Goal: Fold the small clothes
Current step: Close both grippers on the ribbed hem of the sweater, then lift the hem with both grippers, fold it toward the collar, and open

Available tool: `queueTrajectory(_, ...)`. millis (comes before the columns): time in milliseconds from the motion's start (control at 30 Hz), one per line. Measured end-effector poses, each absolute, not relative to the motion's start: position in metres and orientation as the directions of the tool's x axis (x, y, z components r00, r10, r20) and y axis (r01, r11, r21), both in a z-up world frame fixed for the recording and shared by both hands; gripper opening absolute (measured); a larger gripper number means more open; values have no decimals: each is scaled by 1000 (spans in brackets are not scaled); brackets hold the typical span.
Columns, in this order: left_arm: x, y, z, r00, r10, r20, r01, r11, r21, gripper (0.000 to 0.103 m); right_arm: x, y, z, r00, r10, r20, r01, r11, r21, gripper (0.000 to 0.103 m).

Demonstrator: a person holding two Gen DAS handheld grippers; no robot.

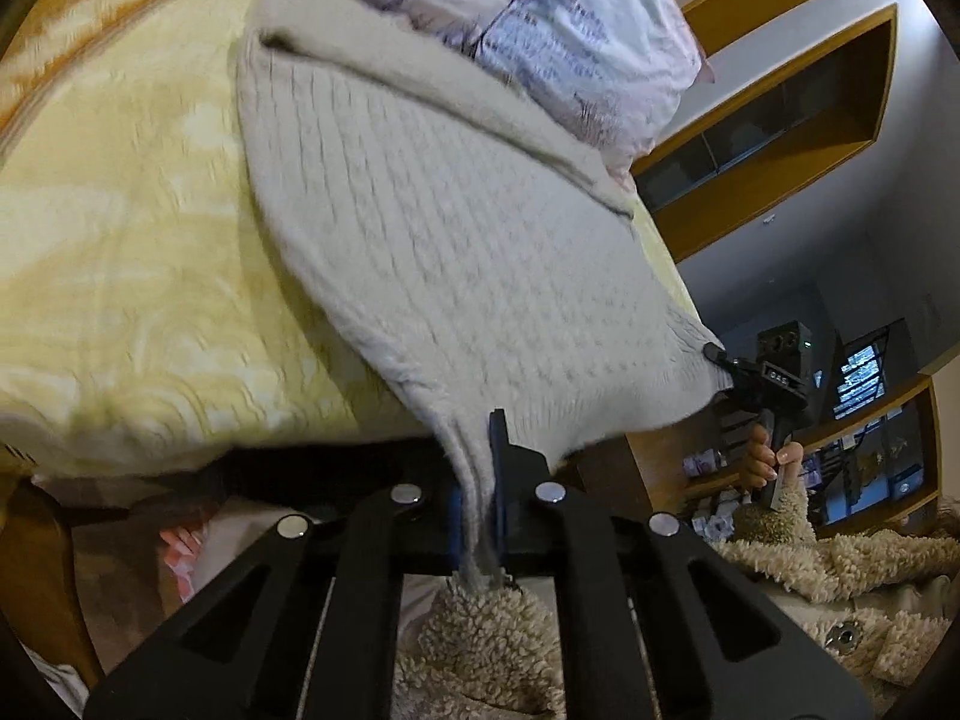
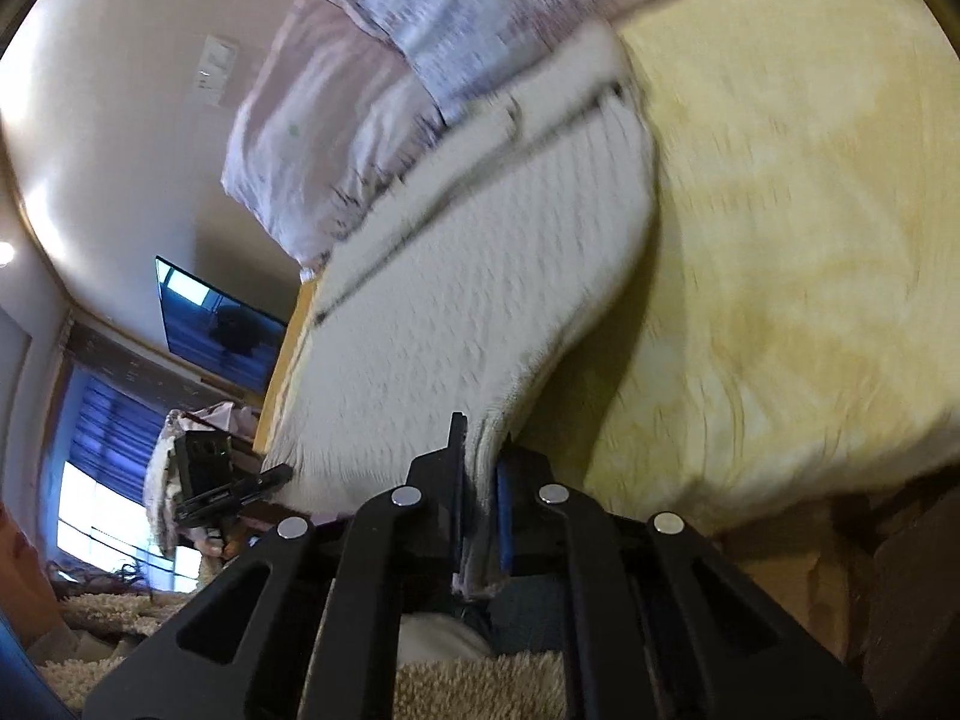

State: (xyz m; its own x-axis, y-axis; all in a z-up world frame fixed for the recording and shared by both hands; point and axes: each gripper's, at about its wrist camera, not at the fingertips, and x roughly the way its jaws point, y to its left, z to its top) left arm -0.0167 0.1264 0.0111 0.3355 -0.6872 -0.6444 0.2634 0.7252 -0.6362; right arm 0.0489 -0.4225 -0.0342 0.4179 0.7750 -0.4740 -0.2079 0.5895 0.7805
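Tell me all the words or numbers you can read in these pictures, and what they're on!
None can be read for sure.
Small white marks on the black gripper body holding the cream knitted sweater: too blurred.
Dark print on the pale patterned pillow: too blurred.
Boxes on the wooden shelves: too small.

Each wrist camera looks close along its jaws, angled down onto the bed (image 1: 120, 276); both share the cream knitted garment (image 1: 456, 240) and each other's gripper.
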Motion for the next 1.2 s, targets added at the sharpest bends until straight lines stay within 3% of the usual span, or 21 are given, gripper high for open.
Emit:
queueTrajectory(600,62,154,84,607,-517,-604,196,834,-517,6,86,-407,41,747,550,-373,-326,792,516,8)
queueTrajectory(1000,155,148,108,655,-451,-607,131,858,-496,6,166,-396,56,778,507,-370,-290,813,505,8)
queueTrajectory(1200,206,147,99,642,-424,-639,83,866,-493,6,212,-389,42,757,496,-424,-237,815,529,8)
